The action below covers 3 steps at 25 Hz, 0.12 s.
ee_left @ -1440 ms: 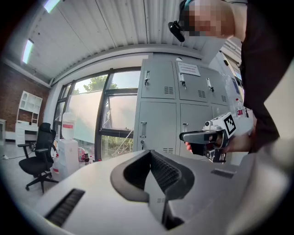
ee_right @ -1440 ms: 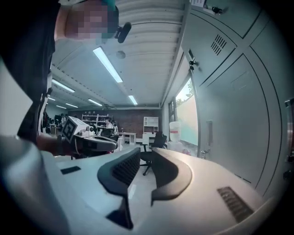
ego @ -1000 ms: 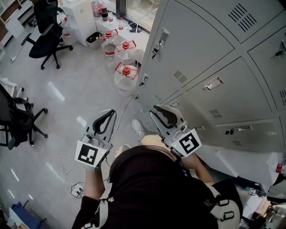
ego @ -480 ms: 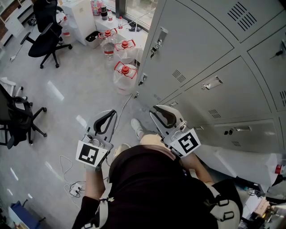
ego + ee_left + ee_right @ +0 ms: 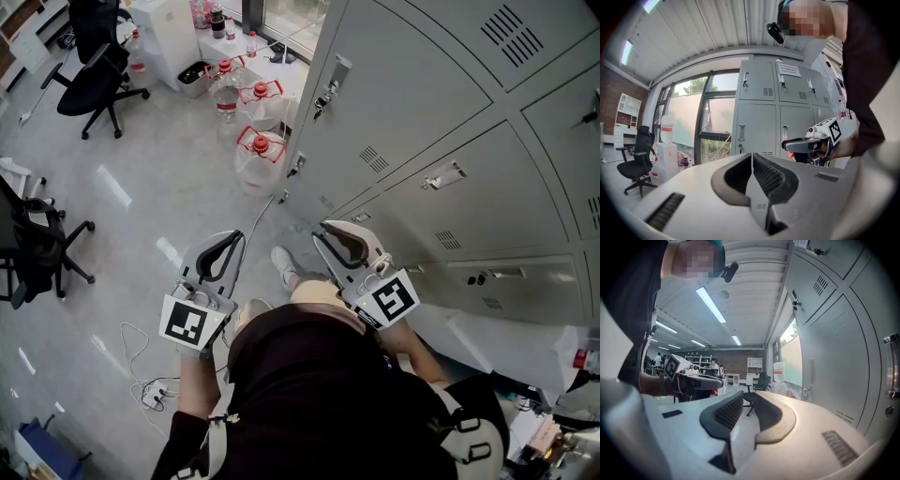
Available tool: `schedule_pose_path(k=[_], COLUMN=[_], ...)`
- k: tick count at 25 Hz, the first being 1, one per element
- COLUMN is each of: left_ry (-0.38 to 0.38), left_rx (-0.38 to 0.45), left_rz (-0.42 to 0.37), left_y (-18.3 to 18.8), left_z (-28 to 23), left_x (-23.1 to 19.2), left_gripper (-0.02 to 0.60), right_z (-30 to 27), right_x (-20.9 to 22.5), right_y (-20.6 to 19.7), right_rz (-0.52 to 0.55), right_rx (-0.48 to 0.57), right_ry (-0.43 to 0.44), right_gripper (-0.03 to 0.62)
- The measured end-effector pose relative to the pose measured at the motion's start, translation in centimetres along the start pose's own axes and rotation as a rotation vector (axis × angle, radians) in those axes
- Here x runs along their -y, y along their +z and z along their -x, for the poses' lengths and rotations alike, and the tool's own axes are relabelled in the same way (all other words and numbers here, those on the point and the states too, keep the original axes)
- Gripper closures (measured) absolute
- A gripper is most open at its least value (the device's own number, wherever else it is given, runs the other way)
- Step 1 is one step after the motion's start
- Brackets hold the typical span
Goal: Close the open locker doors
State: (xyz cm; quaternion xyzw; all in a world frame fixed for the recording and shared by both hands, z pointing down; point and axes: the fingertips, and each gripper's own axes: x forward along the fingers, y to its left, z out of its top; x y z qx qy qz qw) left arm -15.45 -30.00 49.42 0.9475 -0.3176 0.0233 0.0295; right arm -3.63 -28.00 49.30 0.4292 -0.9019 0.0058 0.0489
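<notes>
The right gripper (jaws barely parted, empty) is hovering beside the lockers — the left gripper, closed and empty, is hanging farther off.

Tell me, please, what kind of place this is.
Probably an office or lab workspace: a wall of grey metal lockers, black office chairs, and large water bottles standing on the floor.

The right gripper holds its ribbed fingers a narrow gap apart, with nothing between them. Grey locker doors rise along the right side. The left gripper hovers at left, with an office chair standing beyond
</notes>
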Motion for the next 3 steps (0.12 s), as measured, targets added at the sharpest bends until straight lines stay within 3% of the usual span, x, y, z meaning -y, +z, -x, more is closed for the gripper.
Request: schedule_pose_path(k=[3], left_ry=[0.005], left_rx=[0.001], left_rz=[0.0], left_y=[-0.1], left_z=[0.0], left_x=[-0.34], left_gripper=[0.574], right_z=[-0.28], right_x=[0.03], right_y=[-0.11], right_rz=[0.0], right_rx=[-0.003], right_ry=[0.003], right_gripper=[0.51])
